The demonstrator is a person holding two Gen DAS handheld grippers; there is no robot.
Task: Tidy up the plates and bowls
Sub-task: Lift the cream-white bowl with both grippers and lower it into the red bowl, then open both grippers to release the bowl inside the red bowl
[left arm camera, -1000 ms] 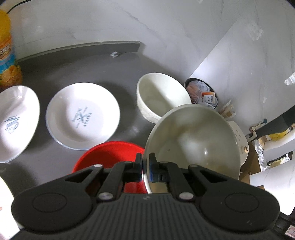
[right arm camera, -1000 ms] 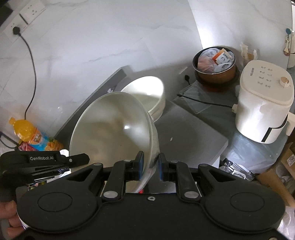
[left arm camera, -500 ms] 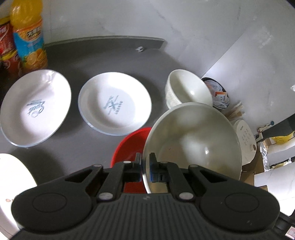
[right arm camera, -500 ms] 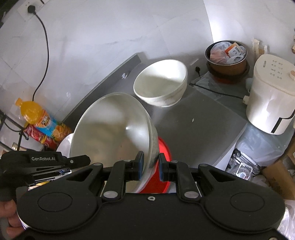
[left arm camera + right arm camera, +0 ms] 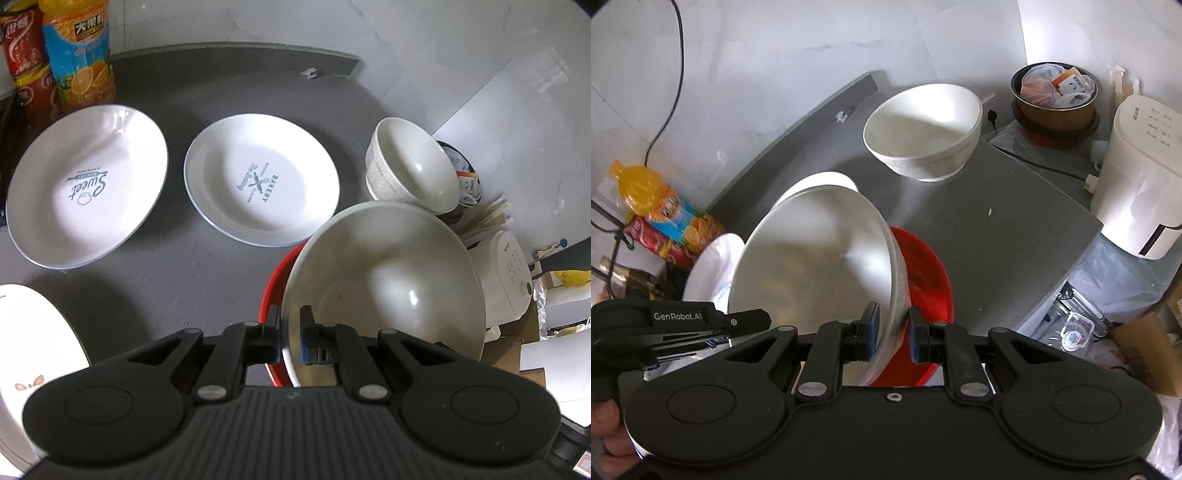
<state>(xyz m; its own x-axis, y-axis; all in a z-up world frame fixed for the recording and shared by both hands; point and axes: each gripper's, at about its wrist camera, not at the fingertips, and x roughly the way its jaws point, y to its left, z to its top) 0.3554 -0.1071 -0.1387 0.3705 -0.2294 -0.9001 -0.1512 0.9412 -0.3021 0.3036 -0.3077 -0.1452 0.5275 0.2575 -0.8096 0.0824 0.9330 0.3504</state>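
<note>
A large pale bowl (image 5: 384, 288) hangs tilted above a red bowl (image 5: 275, 280) on the grey counter. My left gripper (image 5: 290, 339) is shut on its near rim. My right gripper (image 5: 892, 332) is shut on the opposite rim of the same bowl (image 5: 812, 266), with the red bowl (image 5: 923, 284) showing behind it. The left gripper (image 5: 753, 325) appears at the bowl's left edge in the right wrist view. A smaller white bowl (image 5: 410, 170) stands upright further back. A "Bakery" plate (image 5: 262, 184) and a "Sweet" plate (image 5: 86, 184) lie flat to the left.
Another white plate (image 5: 33, 350) lies at the near left. Drink bottles (image 5: 77, 55) stand by the back wall. Off the counter's right edge (image 5: 1071, 236) sit a white appliance (image 5: 1137, 184) and a pot of bags (image 5: 1056, 96). A person's hand (image 5: 605, 435) holds the left gripper.
Both grippers have drawn the large bowl back from the small white bowl, and it now hangs over the red bowl. The plates and bottles have come into view.
</note>
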